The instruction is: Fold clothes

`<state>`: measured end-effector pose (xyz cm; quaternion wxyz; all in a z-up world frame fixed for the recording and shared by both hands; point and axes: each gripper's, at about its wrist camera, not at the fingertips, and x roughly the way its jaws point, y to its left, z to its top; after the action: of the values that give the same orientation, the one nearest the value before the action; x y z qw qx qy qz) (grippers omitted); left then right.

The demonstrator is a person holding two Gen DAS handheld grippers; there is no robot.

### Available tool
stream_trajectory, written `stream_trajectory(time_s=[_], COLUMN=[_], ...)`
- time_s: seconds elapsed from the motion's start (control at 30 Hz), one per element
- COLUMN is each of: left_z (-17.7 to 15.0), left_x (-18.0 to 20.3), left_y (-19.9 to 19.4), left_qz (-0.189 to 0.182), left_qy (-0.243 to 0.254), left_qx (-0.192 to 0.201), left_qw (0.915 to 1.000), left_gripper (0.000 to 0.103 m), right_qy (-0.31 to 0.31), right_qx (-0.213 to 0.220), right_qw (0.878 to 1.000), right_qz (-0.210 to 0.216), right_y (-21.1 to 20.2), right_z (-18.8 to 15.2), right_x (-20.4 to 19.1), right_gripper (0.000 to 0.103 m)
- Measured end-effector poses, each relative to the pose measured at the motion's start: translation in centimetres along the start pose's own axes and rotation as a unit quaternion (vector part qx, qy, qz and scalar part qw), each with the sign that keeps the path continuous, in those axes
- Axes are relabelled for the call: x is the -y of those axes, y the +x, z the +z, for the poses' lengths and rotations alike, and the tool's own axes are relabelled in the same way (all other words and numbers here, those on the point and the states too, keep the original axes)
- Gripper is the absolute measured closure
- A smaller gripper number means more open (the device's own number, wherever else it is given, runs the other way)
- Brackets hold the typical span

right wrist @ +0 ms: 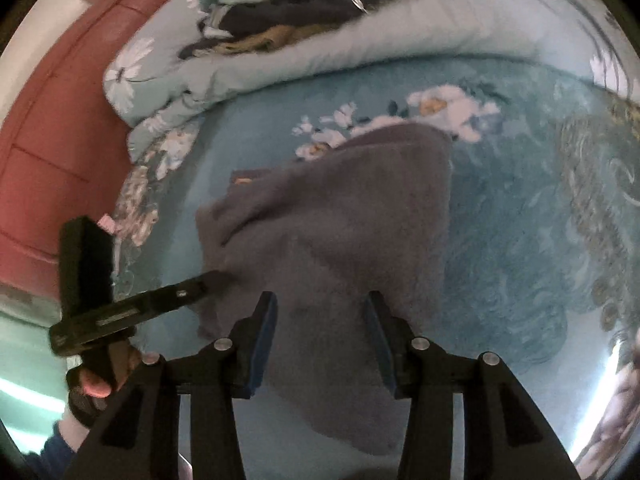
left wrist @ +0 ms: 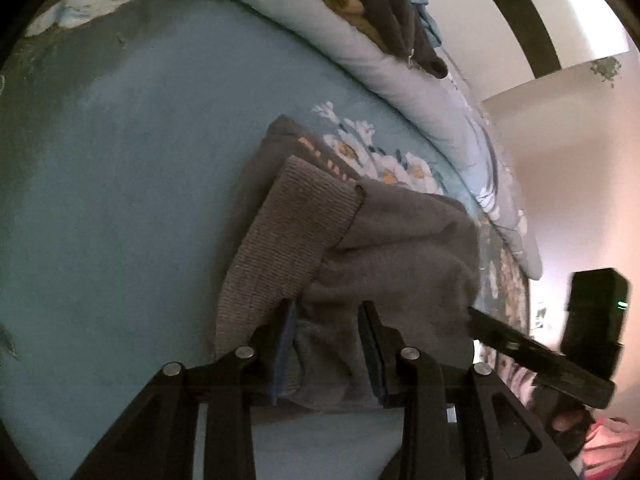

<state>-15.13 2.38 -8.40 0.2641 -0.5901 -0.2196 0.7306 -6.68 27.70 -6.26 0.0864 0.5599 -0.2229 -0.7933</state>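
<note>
Grey sweater (right wrist: 332, 216) lies half-folded on blue bedsheet (left wrist: 120, 200), just below flower print. Soft, floppy, light knit, ribbed hem thicker; grab there, probably. Left gripper (left wrist: 328, 312) and right gripper (right wrist: 320, 304) both open over cloth, nothing pinched.

A: The grey garment (left wrist: 400, 248) looks like soft, matt fleece; its cuff (left wrist: 288, 232) is ribbed knit, coarser to the eye.
B: Agreed; the bedsheet (left wrist: 140, 200) beneath is matt printed cotton-like cloth, smooth; the quilt (right wrist: 280, 60) along the bed's far edge is puffy, padded fabric.
A: The left gripper (left wrist: 328, 332) is matt black plastic with shiny metal pins; its pads carry blue, rubbery-looking facing.
B: Same on the right gripper (right wrist: 320, 324); blue pads, dull black frame.
</note>
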Motion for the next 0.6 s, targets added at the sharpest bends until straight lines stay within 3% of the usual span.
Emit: stream_trajectory(time_s=[0.1, 0.2, 0.23, 0.3, 0.37, 0.43, 0.53, 0.57, 0.6], left_z=[0.0, 0.1, 0.1, 0.2, 0.3, 0.4, 0.4, 0.6, 0.7], left_x=[0.2, -0.4, -0.8, -1.9, -3.0, -4.0, -4.4, -4.6, -4.8], left_y=[-2.1, -4.4, -5.0, -4.2, -3.2, -1.9, 0.1, 0.8, 1.2], left_qz=[-0.022, 0.007, 0.022, 0.022, 0.018, 0.007, 0.003, 0.008, 0.009], left_qy=[0.008, 0.017, 0.018, 0.002, -0.017, -0.032, -0.036, -0.037, -0.038], left_qx=[0.015, 0.052, 0.064, 0.054, 0.041, 0.023, -0.002, -0.009, -0.013], left_qw=[0.9996, 0.9985, 0.9975, 0.9983, 0.9989, 0.9992, 0.9994, 0.9993, 0.9992], left_gripper=[0.063, 0.036, 0.033, 0.033, 0.033, 0.033, 0.032, 0.032, 0.032], right_qy=[-0.002, -0.007, -0.007, 0.015, 0.070, 0.134, 0.230, 0.253, 0.257], right_qx=[0.021, 0.051, 0.061, 0.072, 0.061, 0.046, 0.031, 0.030, 0.032], right_qw=[1.000, 0.998, 0.998, 0.997, 0.995, 0.986, 0.958, 0.948, 0.947], right_qz=[0.008, 0.021, 0.024, 0.022, 0.046, 0.085, 0.169, 0.189, 0.188], right_y=[-1.3, -3.3, -3.9, -4.4, -3.6, -2.5, -0.4, 0.2, 0.5], right_z=[-0.4, -0.9, -1.1, -1.6, -2.0, -2.5, -3.3, -3.4, -3.4], right_x=[0.0, 0.0, 0.1, 1.4, 3.7, 6.1, 8.7, 9.3, 9.5], right_gripper=[0.056, 0.055, 0.053, 0.031, 0.029, 0.029, 0.028, 0.026, 0.021])
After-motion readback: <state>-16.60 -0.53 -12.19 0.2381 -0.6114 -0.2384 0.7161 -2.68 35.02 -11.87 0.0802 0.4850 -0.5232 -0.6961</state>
